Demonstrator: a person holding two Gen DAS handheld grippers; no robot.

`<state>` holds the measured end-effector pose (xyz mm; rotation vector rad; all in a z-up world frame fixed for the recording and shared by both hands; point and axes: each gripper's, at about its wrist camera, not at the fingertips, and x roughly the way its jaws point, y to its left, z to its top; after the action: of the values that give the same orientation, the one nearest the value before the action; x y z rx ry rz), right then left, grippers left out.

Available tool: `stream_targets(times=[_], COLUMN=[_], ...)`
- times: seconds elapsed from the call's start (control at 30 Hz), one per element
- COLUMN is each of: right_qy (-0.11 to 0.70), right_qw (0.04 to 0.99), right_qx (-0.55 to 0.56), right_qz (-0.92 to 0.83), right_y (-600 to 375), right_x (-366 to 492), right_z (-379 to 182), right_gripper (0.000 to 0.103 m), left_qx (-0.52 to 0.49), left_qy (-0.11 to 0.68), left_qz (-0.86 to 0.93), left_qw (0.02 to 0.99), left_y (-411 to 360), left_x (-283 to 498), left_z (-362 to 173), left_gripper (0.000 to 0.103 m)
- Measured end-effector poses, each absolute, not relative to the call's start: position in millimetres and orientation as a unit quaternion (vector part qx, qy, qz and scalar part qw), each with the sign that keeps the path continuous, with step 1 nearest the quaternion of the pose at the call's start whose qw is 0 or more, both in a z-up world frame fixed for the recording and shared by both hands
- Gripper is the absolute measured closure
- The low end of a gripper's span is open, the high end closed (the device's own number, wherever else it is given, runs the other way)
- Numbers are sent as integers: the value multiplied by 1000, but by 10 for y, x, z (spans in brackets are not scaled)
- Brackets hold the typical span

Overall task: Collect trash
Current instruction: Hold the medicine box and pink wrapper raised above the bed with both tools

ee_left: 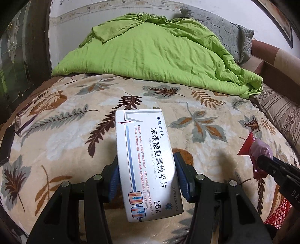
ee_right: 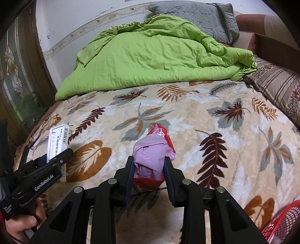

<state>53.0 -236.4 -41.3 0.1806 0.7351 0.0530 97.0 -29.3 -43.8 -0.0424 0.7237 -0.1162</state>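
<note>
My left gripper (ee_left: 147,165) is shut on a white medicine box (ee_left: 146,159) with blue lines and Chinese print, held above the leaf-patterned blanket. The box (ee_right: 57,142) and the left gripper (ee_right: 56,159) also show at the left of the right wrist view. My right gripper (ee_right: 150,165) is shut on a crumpled purple and red plastic wrapper (ee_right: 152,152), held above the blanket. The wrapper (ee_left: 257,150) and the right gripper (ee_left: 262,161) also show at the right edge of the left wrist view.
A red mesh basket (ee_right: 283,223) sits at the lower right, also in the left wrist view (ee_left: 279,212). A green quilt (ee_right: 150,56) lies heaped at the far end of the bed, a grey pillow (ee_right: 196,16) behind it. A striped pillow (ee_right: 277,88) lies right.
</note>
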Motion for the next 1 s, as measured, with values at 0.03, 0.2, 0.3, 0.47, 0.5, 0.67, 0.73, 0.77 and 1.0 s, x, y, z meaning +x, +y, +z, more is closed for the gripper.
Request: stream_targets(times=[0.03,0.2,0.3,0.47,0.5,0.67,0.73,0.77,1.0], right_qy=[359,360,360,364,363,364,364,364,365], right_qw=[929,931,931,929,929,929,929,929,929], right_qx=[83,60,57,61,62,62,62,63,65], right_qz=[24,16,15,13,13,14,14,14,14], right_y=[-2350,-2276,-2268,-2280,-2281,-2289,-2283,-2285,-2291], right_x=[533,531,534,545,544,544,546,548,550], right_z=[-412,-404,-402,-411,-412,-410,-411,-412,-414], right_gripper=[70,70,70,70,70,70,70,70,70], left_qx=[-22,-25,-22,-15,-15,-10,-8,-7,-3], left_qy=[353,354,352,349,349,348,348,348,349], left_qz=[-56,-58,-58,-61,-61,-62,-64,-64,-67], left_qw=[934,933,934,935,935,935,935,935,935], left_y=[-286,-277,-281,-327,-331,-364,-375,-380,-408], left_x=[972,988,990,977,975,962,958,958,955], left_z=[-442,-448,-447,-452,-454,-457,-456,-457,-466], left_gripper=[51,51,51,51,51,51,51,51,51])
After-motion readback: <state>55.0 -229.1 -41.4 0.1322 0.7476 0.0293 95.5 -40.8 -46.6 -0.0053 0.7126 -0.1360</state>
